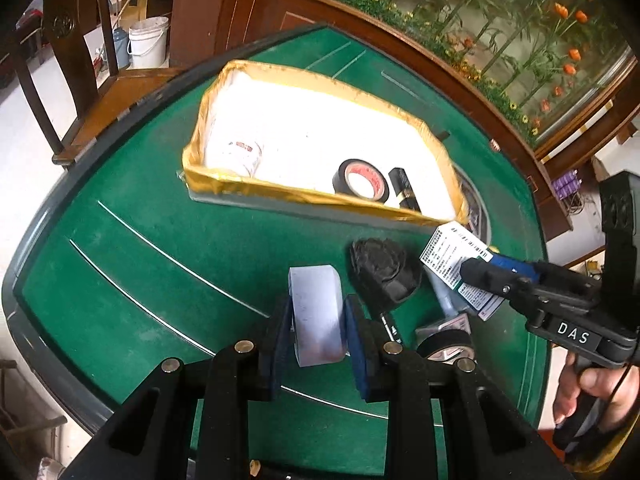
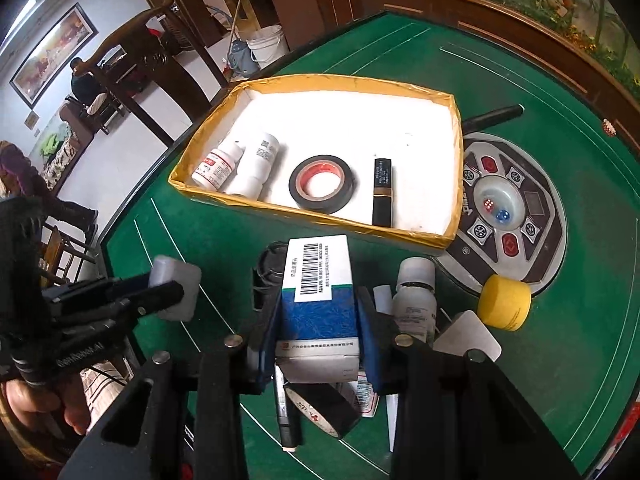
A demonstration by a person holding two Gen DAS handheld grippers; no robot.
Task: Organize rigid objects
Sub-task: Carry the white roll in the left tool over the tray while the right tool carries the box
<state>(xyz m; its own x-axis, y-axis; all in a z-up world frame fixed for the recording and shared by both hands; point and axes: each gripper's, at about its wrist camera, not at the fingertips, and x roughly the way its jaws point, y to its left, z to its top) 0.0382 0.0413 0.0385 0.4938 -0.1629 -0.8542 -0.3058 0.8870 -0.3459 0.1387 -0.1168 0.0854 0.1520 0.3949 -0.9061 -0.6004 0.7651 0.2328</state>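
My left gripper [image 1: 318,320] is shut on a white rounded block [image 1: 316,312], held above the green table; it also shows in the right wrist view [image 2: 176,292]. My right gripper [image 2: 318,320] is shut on a blue and white medicine box [image 2: 318,300], also seen in the left wrist view [image 1: 456,256]. A yellow-rimmed box [image 2: 454,168] ahead holds a black tape roll [image 2: 322,189], a black lipstick tube [image 2: 382,192] and white bottles [image 2: 236,166].
Below the right gripper lie a white bottle [image 2: 414,296], another black tape roll [image 2: 320,408], a black marker [image 2: 286,416], a black crumpled object [image 1: 384,270] and a yellow cap [image 2: 505,302]. A dice console [image 2: 508,208] sits in the green table [image 2: 560,360]. A chair [image 1: 80,60] stands behind.
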